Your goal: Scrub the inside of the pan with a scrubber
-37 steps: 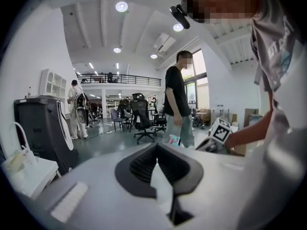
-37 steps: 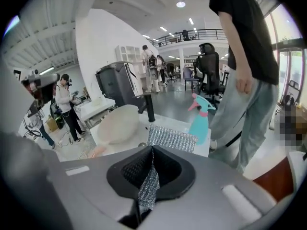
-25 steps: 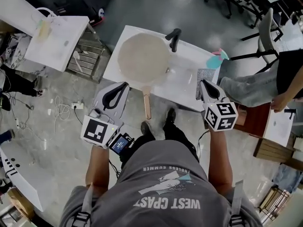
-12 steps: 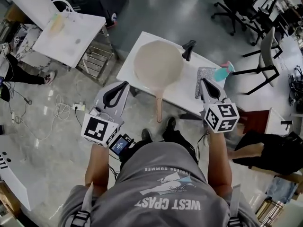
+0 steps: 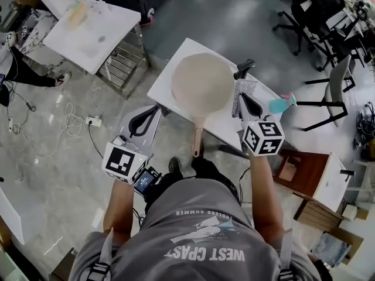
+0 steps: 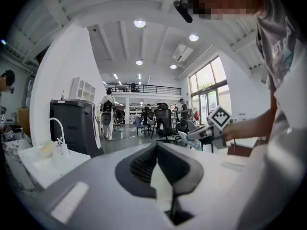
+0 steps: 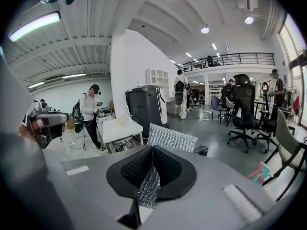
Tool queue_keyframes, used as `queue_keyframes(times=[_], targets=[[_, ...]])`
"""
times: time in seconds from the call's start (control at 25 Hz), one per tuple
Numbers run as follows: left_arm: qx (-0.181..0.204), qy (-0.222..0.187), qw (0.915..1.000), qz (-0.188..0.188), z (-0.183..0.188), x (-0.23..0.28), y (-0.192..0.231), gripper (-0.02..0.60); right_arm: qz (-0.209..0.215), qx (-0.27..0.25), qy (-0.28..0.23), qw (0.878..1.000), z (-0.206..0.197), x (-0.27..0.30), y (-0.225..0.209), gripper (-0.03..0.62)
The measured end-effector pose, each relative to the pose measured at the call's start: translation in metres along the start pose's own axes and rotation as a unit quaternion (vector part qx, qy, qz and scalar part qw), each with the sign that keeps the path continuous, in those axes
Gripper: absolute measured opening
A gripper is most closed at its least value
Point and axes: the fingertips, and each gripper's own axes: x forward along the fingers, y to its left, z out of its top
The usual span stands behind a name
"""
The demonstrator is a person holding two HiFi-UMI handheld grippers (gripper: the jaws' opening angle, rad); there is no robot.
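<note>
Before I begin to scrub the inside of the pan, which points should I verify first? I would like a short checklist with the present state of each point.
1. Scrubber clamped in the right gripper: ok, its mesh is pinched between the shut jaws.
2. Scrubber inside the pan: not ok, in the head view it is beside the pan's right rim.
3. Pan lying flat on the table, open side up: ok.
4. Left gripper steadying the handle: not ok, it is shut, empty and apart from the handle.
5. Dirt inside the pan: cannot tell.
</note>
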Motion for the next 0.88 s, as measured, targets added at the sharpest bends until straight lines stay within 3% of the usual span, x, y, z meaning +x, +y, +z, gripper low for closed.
queue_keyframes(times=[0.44, 0.68, 0.88], targets=[[-0.025, 0.048, 0.9966, 0.062, -0.038, 0.027, 0.022, 0.002, 0.045, 0.031, 0.121, 0.991, -0.092, 0.185, -0.029, 0.02], [-0.047, 0.088, 0.9887, 0.112, -0.067, 0.016, 0.04, 0.002, 0.057, 0.026, 0.184, 0.981, -0.139, 0.288, -0.028, 0.021], [-0.062, 0.105, 0.9822, 0.143, -0.083, 0.007, 0.045, 0.002, 0.074, 0.007, 0.211, 0.975, -0.155, 0.34, -0.009, 0.02]])
